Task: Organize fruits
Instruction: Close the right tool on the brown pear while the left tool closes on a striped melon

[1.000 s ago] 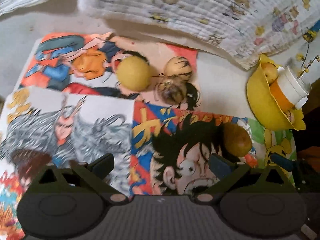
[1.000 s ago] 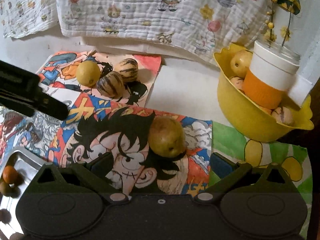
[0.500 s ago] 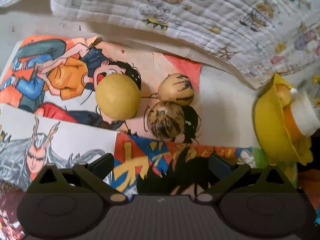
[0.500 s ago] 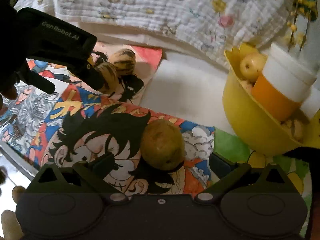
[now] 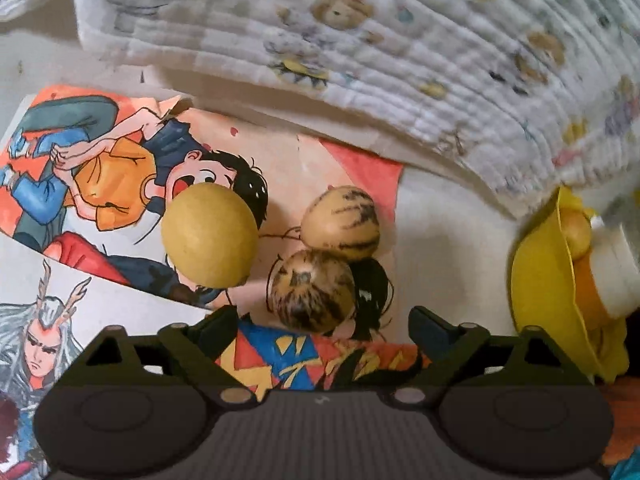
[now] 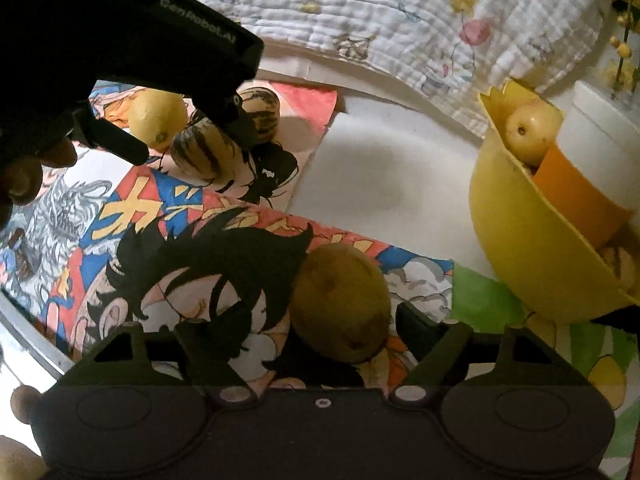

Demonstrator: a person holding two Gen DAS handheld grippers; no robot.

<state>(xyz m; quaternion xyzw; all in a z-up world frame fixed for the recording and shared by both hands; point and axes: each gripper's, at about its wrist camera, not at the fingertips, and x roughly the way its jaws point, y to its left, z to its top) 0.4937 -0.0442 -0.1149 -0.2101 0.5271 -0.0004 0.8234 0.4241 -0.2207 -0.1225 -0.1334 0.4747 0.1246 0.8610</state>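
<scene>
A quilt [image 5: 400, 40] fills the top of both views, comic sheets [image 6: 192, 232] below it. The yellow bowl [image 6: 520, 248] sits at right. The right gripper [image 6: 316, 328], jaws just narrowing, straddles the brown fruit [image 6: 340, 300], not yet pinching. The left gripper [image 5: 320, 320], also closing, frames the striped fruit [image 5: 312, 292] just ahead, dead centre.

Comic-print sheets [image 6: 192, 216] cover the surface. A quilted cartoon blanket [image 5: 400, 48] lies at twelve o'clock. An orange-banded white cup [image 6: 588, 168] stands at three o'clock.
</scene>
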